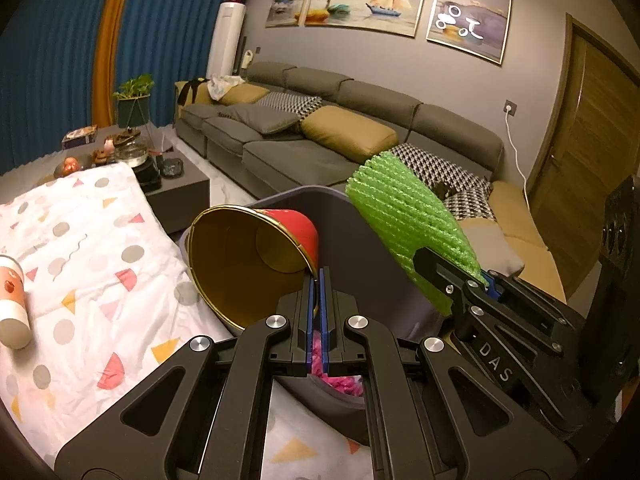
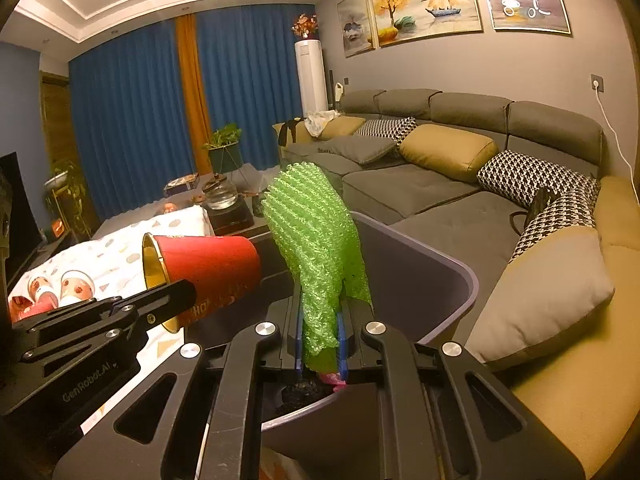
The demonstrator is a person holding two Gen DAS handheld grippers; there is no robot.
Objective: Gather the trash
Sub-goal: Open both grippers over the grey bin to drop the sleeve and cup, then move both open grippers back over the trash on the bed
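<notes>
Here left tongs (image 1: pixel 319 280) pinch the gold-lined red cup's (image 1: pixel 256 256) rim, right tongs (image 2: pixel 320 344) clamp ribbed green foam (image 2: pixel 316 240).

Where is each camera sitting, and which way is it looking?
Left wrist: sits on the left gripper, looking along its fingers at the red paper cup it pinches over the grey bin; the right gripper shows too.
Right wrist: sits on the right gripper, looking at the green foam sheet it holds over the bin; the left gripper shows.
Both share cup, foam, bin, sofa and patterned cloth.
</notes>
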